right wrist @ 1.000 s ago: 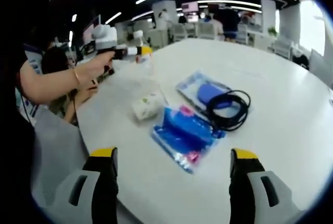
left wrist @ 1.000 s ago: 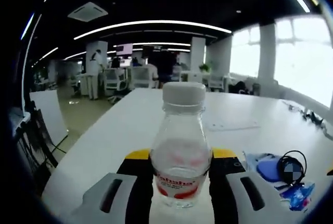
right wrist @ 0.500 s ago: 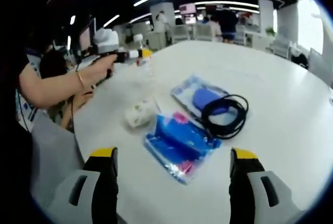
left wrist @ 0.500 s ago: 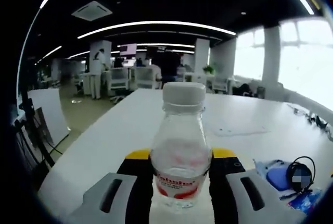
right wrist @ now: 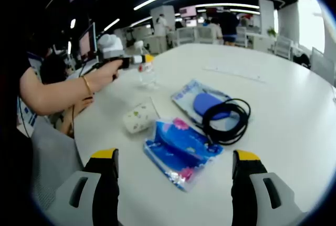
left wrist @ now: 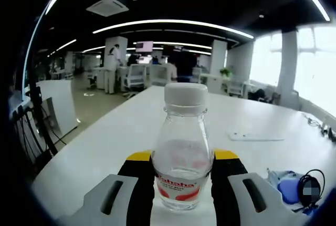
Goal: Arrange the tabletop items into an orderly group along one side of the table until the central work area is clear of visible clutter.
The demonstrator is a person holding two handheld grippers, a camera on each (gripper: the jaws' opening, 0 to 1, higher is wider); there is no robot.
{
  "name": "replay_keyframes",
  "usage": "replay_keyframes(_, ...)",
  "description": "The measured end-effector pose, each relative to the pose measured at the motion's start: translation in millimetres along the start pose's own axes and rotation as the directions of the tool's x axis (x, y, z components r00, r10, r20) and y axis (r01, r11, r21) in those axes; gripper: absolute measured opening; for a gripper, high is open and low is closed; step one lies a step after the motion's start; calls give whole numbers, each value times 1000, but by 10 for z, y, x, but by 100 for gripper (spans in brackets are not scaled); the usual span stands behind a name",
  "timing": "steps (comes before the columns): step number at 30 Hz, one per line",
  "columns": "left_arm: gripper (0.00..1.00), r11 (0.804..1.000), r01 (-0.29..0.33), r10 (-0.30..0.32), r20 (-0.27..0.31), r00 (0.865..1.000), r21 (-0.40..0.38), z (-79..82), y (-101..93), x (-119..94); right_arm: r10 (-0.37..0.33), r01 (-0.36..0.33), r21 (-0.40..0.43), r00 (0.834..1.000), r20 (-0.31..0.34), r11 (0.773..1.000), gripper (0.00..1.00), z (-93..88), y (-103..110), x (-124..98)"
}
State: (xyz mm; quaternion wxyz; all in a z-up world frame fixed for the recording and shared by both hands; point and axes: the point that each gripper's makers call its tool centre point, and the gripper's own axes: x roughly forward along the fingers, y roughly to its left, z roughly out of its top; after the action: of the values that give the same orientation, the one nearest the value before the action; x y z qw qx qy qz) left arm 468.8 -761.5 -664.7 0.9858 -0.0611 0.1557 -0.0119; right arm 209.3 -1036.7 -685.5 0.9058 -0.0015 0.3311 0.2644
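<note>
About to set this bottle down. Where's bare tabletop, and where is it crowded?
Bare: the white table beyond the black cable, and ahead of the bottle. Crowded: paper cup, blue packet, cable and blue pouch bunched together.

Left gripper view: clear bottle point(left wrist: 182, 152), 6 o'clock in view, white label band near base, red brand lettering, partly legible, approx. "ahaha"; smaller line beneath too blurred to read. Right gripper view: blue printed packet point(right wrist: 181, 151), print illegible.

Clear white-capped bottle point(left wrist: 182, 152) upright, clamped between jaws.
</note>
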Motion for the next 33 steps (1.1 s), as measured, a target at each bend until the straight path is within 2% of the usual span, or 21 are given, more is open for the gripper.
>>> replay_keyframes(11, 39, 998, -29, 28, 21, 999, 51, -6, -50, -47, -7, 7, 7, 1000, -6, 1000, 87, -46, -31, -21)
replay_keyframes(26, 40, 996, -51, 49, 30, 998, 72, -38, -64, -92, -3, 3, 9, 1000, -8, 1000, 86, -72, 0, -11)
replay_keyframes(29, 40, 993, -49, 46, 27, 999, 104, -39, -78, -89, 2, -2, 6, 1000, -10, 1000, 86, -77, 16, -4)
replay_keyframes(33, 46, 992, -56, 52, 38, 998, 111, -22, -54, -101, 6, -6, 5, 1000, -7, 1000, 86, -65, 22, -2)
